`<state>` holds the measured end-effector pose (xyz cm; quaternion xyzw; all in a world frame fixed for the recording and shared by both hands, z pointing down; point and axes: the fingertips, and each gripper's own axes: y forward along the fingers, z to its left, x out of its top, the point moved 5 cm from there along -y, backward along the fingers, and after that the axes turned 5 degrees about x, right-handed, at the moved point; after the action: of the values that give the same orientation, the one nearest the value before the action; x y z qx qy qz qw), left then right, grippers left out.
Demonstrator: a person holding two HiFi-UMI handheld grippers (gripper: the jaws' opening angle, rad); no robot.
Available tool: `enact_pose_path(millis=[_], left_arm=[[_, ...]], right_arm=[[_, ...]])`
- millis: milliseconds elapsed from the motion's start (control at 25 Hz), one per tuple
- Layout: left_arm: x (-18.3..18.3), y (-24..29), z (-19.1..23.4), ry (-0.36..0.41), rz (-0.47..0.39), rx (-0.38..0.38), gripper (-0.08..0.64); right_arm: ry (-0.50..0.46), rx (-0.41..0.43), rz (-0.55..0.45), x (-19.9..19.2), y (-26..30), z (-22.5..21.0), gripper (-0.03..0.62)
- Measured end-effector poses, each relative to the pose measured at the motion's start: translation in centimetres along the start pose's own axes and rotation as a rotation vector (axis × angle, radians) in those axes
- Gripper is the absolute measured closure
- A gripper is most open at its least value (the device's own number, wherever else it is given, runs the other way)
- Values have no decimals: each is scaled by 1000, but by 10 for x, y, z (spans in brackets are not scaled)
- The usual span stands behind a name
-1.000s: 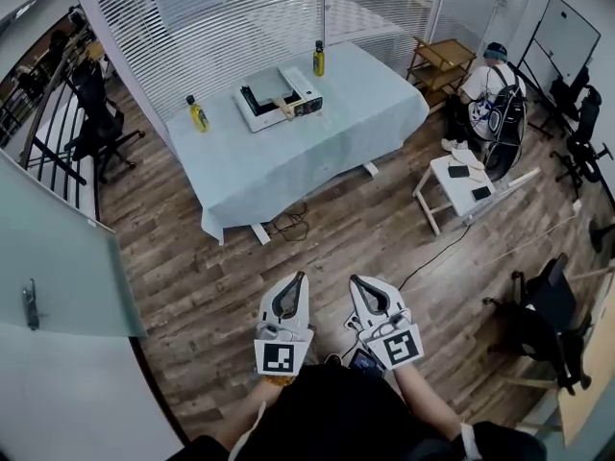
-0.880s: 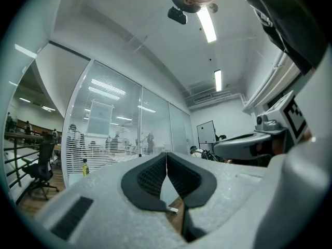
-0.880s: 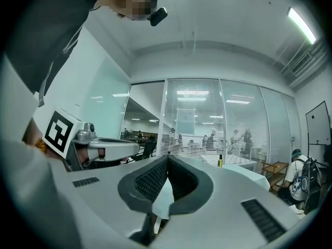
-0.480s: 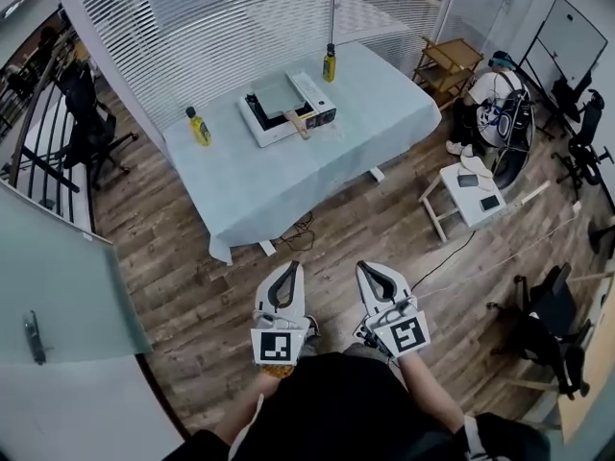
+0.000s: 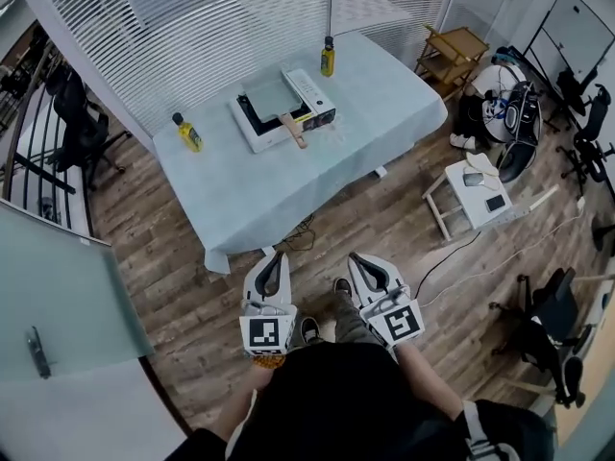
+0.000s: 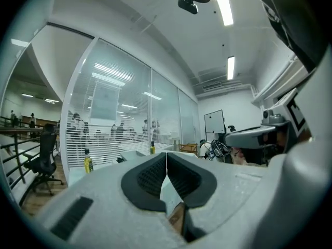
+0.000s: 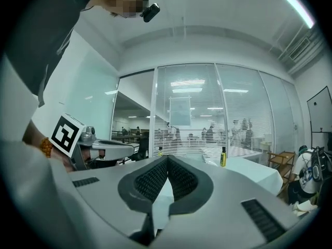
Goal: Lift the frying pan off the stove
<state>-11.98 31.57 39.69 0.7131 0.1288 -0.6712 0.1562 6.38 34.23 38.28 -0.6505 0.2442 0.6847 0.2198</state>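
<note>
A white stove [image 5: 313,95] stands on a table [image 5: 375,113] covered in pale blue cloth, far ahead in the head view. On it sits a square grey frying pan [image 5: 270,98] with a wooden handle [image 5: 292,130] pointing towards me. My left gripper [image 5: 273,257] and right gripper [image 5: 357,260] are held side by side over the wooden floor, well short of the table. Both are shut with nothing between the jaws. The left gripper [image 6: 166,154] and right gripper [image 7: 168,158] show their pads meeting at the tips, pointing towards the table.
Two yellow bottles stand on the table, one [image 5: 186,133] at its left, one [image 5: 328,58] at its back. A glass wall with blinds [image 5: 221,8] runs behind. A small white side table [image 5: 478,192], bags and office chairs [image 5: 548,315] are at the right. A glass door [image 5: 58,296] is at left.
The table and stove have shifted lower and nearer in the head view as I walk towards them. Both grippers stay shut and side by side.
</note>
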Motion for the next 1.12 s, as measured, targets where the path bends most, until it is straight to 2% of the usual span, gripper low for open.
enact_pose_path(millis=[320,560,720,840,1120], left_arm=[[15,79,-6,-2,13,64,541],[24,133,-16,-18,6,140,541],[15,156,-18,-32,12,201,541],[13,166,-14,-64,12,239,541],[14,212,19,-80,8,216,540]], right_arm=[[-33,105,15,-2,61,-102,598],[-46,191,34,6,97,-162,598],[-32,254,24,-3,120,-190,598],[-23,294,56,-5,137,-202,598],[-16,324,44,-9,186,-228,598]])
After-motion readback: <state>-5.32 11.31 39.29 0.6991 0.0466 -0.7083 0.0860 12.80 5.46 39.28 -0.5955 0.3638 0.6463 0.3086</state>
